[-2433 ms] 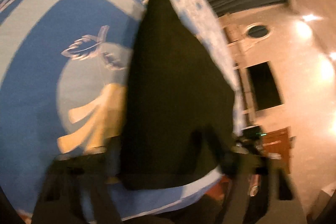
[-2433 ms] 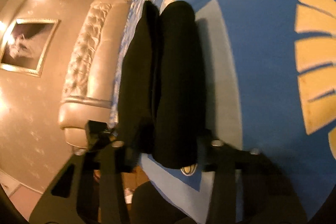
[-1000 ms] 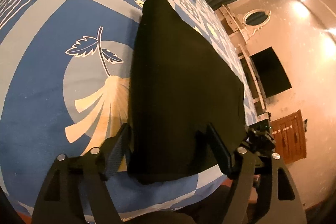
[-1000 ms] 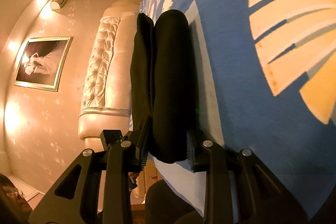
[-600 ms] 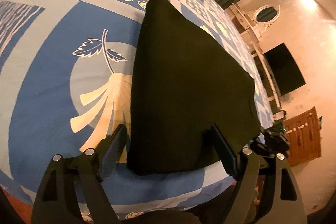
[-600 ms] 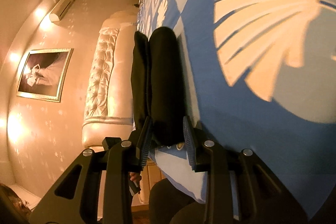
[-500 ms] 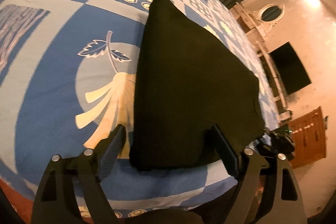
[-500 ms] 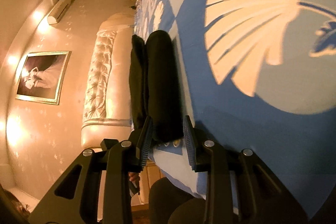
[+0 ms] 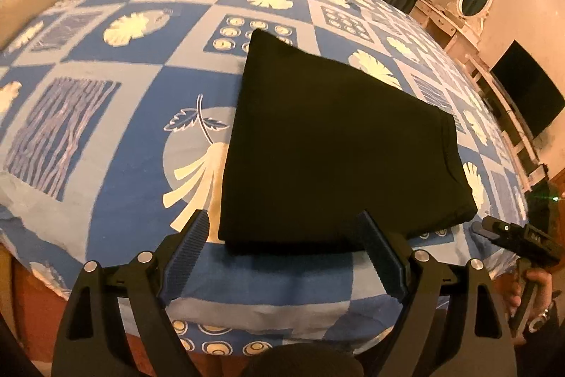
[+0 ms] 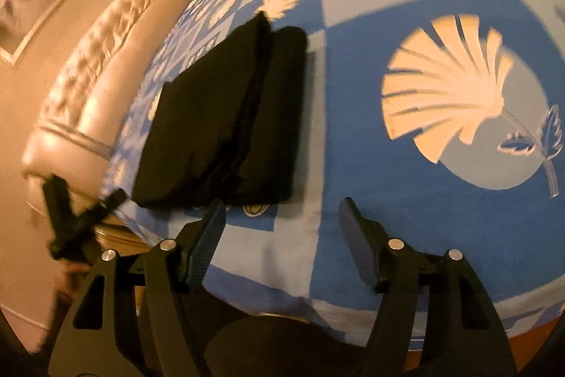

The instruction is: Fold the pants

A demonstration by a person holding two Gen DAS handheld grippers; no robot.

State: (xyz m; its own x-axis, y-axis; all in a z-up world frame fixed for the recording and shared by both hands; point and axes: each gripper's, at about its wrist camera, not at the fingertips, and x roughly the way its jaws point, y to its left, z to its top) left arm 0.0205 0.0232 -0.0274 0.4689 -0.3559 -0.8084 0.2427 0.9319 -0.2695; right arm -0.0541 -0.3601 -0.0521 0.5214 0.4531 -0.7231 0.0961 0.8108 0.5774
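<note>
The left gripper (image 9: 282,249) stood released, jaws wide, its pads flanking the near edge of the folded black pants (image 9: 332,151) without pressing it. The right gripper (image 10: 282,235) had just been opening and held nothing; the pants (image 10: 226,119) lay toward eleven o'clock of it, flat on the blue patterned bedspread (image 9: 106,115), near the bed's edge. The stacked layers looked loose, so a passing finger could likely drag the top fold askew or nudge the bundle toward the edge. A second earlier the right jaws were clamped on the roll's end; now they were clear of it.
</note>
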